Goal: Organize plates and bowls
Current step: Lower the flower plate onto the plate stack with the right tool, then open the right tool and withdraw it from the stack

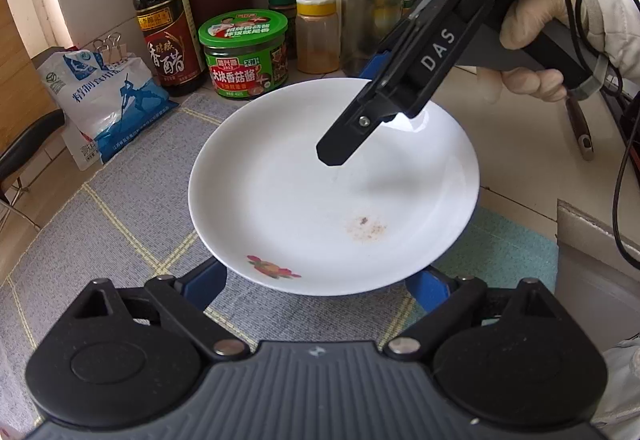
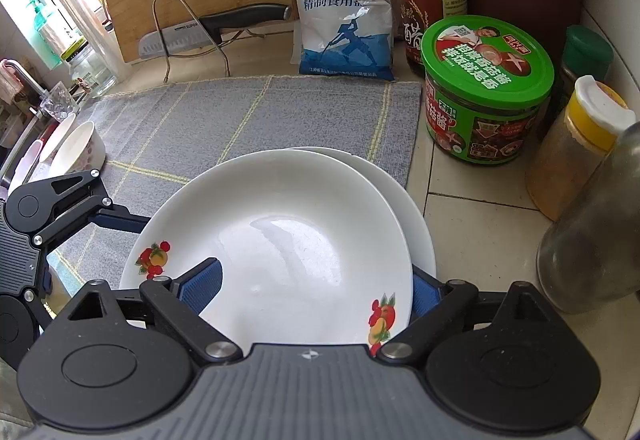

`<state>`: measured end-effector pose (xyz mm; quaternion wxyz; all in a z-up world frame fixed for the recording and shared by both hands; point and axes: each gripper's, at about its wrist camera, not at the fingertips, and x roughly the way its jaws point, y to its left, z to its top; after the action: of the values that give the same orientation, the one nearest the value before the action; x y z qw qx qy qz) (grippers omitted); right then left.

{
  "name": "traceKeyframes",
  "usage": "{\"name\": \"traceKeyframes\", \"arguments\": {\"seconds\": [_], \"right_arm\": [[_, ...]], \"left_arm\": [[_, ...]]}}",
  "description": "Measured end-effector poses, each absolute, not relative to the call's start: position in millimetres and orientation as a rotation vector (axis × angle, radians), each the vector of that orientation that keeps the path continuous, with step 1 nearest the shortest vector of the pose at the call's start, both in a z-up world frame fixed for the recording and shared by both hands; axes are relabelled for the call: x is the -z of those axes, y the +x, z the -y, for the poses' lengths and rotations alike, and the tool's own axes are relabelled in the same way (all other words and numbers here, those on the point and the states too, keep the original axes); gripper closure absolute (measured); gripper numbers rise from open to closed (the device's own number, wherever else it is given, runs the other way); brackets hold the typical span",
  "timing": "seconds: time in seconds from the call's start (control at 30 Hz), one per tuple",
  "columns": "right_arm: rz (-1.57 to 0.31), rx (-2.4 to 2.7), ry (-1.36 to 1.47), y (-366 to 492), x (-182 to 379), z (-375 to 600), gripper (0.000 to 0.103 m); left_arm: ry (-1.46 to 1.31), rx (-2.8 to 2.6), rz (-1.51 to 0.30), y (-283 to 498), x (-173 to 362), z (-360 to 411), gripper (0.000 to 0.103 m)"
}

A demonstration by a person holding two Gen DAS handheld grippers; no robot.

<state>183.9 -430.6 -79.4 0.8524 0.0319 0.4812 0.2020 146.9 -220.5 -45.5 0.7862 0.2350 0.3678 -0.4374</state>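
Two white fruit-printed plates [image 2: 272, 240] stacked, offset; left gripper [image 1: 316, 280], right gripper [image 2: 316, 288] fingers released.

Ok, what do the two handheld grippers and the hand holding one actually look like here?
Both are black linkage grippers with round pivot housings, silver pins, a ribbed grey body and blue ribbed fingers. The right gripper, seen from the left wrist view, has white "DAS" lettering on its black body, a grey handle and a black cable looping behind. The hand holding it wears a pale glove and a white sleeve.
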Motion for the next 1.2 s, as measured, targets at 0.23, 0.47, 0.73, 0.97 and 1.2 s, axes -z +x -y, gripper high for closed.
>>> {"name": "traceKeyframes", "arguments": {"seconds": [0.23, 0.47, 0.73, 0.97, 1.2], "right_arm": [[-1.002, -0.409, 0.073, 179.4, 74.2, 434.1, 0.006], [-0.992, -0.392, 0.07, 174.2, 69.9, 435.0, 0.003], [-0.997, -0.372, 0.054, 171.1, 67.3, 434.8, 0.003], [-1.002, -0.351, 0.028, 166.7, 65.2, 433.0, 0.003], [-1.009, -0.344, 0.017, 164.4, 66.0, 433.4, 0.003]], "left_arm": [[0.497, 0.943, -0.795, 148.2, 47.0, 220.5, 0.007], [0.497, 0.947, -0.793, 148.2, 48.2, 222.1, 0.007], [0.484, 0.947, -0.803, 149.1, 50.5, 221.7, 0.006], [0.487, 0.946, -0.795, 148.6, 50.0, 221.8, 0.006], [0.48, 0.949, -0.795, 148.8, 49.1, 221.5, 0.006]]}}
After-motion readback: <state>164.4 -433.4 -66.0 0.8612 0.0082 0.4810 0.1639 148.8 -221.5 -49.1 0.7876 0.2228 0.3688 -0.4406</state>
